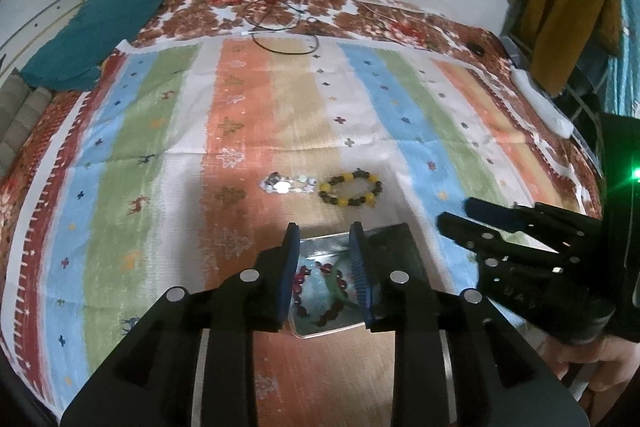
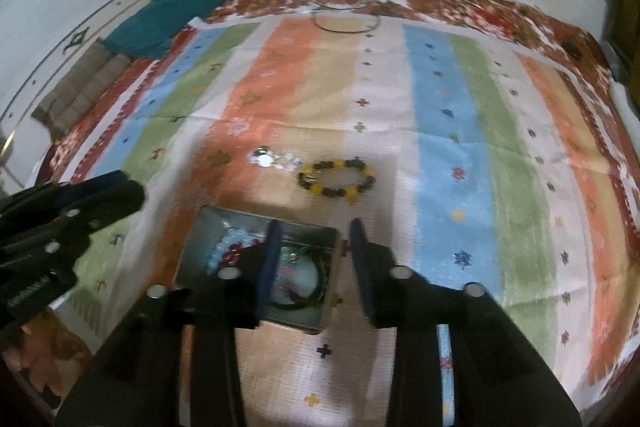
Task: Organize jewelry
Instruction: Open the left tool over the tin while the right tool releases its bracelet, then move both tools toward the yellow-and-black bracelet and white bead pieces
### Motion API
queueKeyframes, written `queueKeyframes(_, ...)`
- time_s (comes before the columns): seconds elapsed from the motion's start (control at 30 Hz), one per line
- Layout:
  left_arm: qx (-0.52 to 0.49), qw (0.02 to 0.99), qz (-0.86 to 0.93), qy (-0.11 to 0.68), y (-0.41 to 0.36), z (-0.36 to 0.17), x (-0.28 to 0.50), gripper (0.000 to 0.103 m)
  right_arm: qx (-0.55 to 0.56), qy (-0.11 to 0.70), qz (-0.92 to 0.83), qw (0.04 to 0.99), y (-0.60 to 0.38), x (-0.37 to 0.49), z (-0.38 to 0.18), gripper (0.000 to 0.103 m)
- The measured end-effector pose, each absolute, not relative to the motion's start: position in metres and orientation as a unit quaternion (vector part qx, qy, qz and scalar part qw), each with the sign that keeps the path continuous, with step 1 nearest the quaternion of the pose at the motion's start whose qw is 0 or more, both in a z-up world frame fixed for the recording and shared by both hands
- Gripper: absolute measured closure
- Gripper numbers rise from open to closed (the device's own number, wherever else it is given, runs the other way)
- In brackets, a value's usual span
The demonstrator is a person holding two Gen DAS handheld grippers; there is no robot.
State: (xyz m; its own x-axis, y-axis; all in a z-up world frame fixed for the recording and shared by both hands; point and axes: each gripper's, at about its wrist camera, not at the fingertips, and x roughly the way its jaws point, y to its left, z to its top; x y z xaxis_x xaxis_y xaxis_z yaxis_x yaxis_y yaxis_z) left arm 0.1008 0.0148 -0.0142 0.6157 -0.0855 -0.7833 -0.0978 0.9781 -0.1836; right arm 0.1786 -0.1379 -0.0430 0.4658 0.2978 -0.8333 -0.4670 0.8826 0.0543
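We held the left tool and the right tool over a small metal tin on the striped bedspread, both released, with nothing clamped between the pads. The tin already held several bracelets: red beads, pale blue beads and a green bangle. Beyond it, a yellow-and-dark beaded bracelet lay just beside a silvery bracelet.
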Motion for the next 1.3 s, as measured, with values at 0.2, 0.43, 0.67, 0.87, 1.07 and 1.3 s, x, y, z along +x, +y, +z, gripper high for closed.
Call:
queueKeyframes(0.2, -0.114, 0.888, 0.019, 0.444, 0.027, -0.02, 0.106, 0.069, -0.08, 0.476, 0.208, 0.851, -0.145, 0.19, -0.046, 0.065)
queueKeyframes(0.43, -0.117, 0.883, 0.035, 0.454, 0.033, -0.028, 0.118, 0.06, -0.089, 0.489, 0.197, 0.845, -0.141, 0.202, -0.054, 0.059)
queueKeyframes(0.67, -0.111, 0.882, 0.042, 0.456, 0.033, -0.032, 0.131, 0.052, -0.098, 0.5, 0.186, 0.84, -0.137, 0.213, -0.062, 0.053)
queueKeyframes(0.87, -0.095, 0.877, 0.054, 0.468, 0.037, -0.042, 0.154, 0.045, -0.105, 0.507, 0.177, 0.837, -0.134, 0.225, -0.068, 0.049)
queueKeyframes(1.07, -0.083, 0.869, 0.06, 0.484, 0.041, -0.055, 0.175, 0.044, -0.112, 0.515, 0.173, 0.832, -0.128, 0.237, -0.075, 0.044)
queueKeyframes(1.3, -0.085, 0.862, 0.062, 0.496, 0.049, -0.064, 0.188, 0.04, -0.12, 0.524, 0.17, 0.826, -0.124, 0.252, -0.085, 0.041)
